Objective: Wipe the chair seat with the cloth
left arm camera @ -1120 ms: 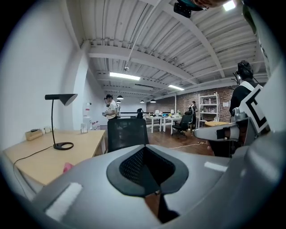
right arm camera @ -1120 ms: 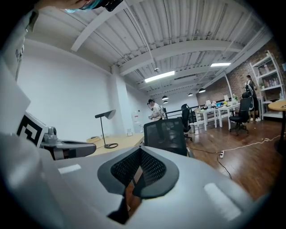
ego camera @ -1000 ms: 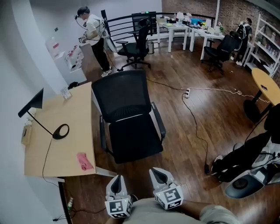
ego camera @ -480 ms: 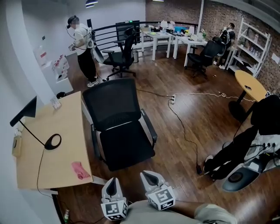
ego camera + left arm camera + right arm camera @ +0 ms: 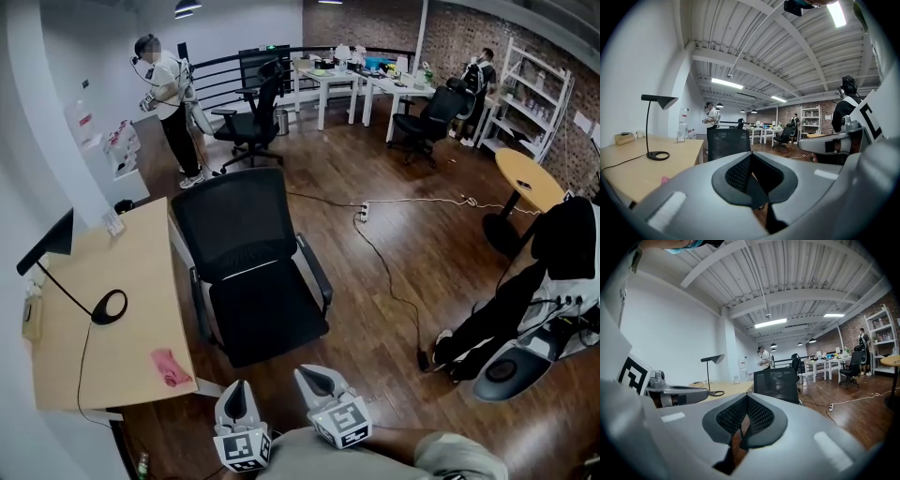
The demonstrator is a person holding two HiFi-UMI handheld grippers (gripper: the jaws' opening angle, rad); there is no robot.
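Left gripper (image 5: 235, 401), right gripper (image 5: 320, 380) — side by side, near level, facing chair (image 5: 267, 317) — both jaws together, empty.

Blk chair (image 5: 267, 319); pink cloth (image 5: 171, 367); light-wood desk (image 5: 131, 272); dk wood floor (image 5: 412, 234).

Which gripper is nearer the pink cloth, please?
Left. The left gripper hangs just right of the cloth, off the desk; the right gripper is farther right, by the chair.
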